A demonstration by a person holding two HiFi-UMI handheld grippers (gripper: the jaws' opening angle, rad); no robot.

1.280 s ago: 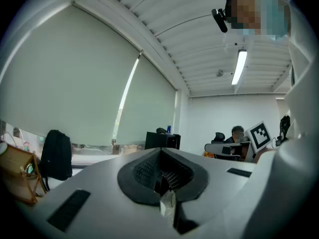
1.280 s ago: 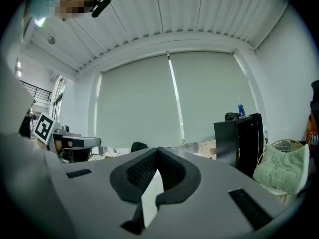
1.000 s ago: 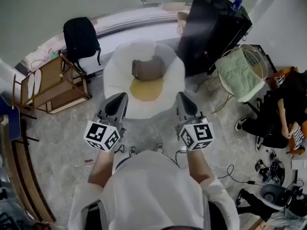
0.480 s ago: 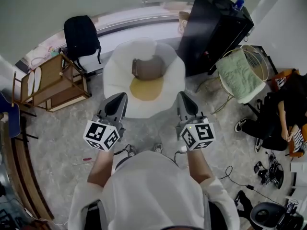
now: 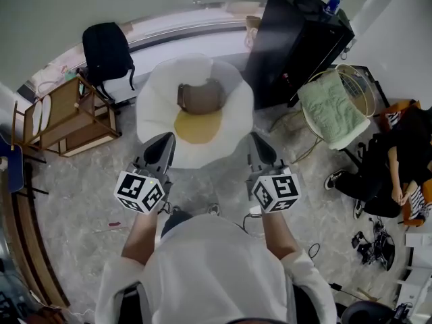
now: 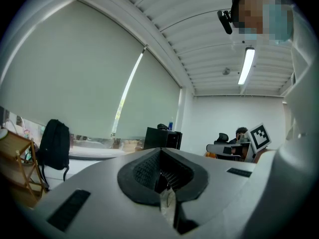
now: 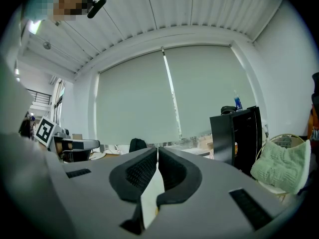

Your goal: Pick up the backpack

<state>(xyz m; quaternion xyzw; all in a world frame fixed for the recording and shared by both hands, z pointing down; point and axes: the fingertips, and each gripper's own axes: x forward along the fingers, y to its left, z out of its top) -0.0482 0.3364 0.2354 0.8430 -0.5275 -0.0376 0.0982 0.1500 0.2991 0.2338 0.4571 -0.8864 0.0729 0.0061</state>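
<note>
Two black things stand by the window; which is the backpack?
The smaller one on the left, the backpack, with straps hanging, beside the wooden rack; the right one is a tall cabinet.

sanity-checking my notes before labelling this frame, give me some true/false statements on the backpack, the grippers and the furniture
1. The black backpack is by the window wall, apart from both grippers. True.
2. The left gripper is shut on a backpack strap. False: its jaws are together with nothing between them.
3. The right gripper has its jaws together, empty. True.
4. The blue bottle sits on the backpack. False: it is on top of the black cabinet.
</note>
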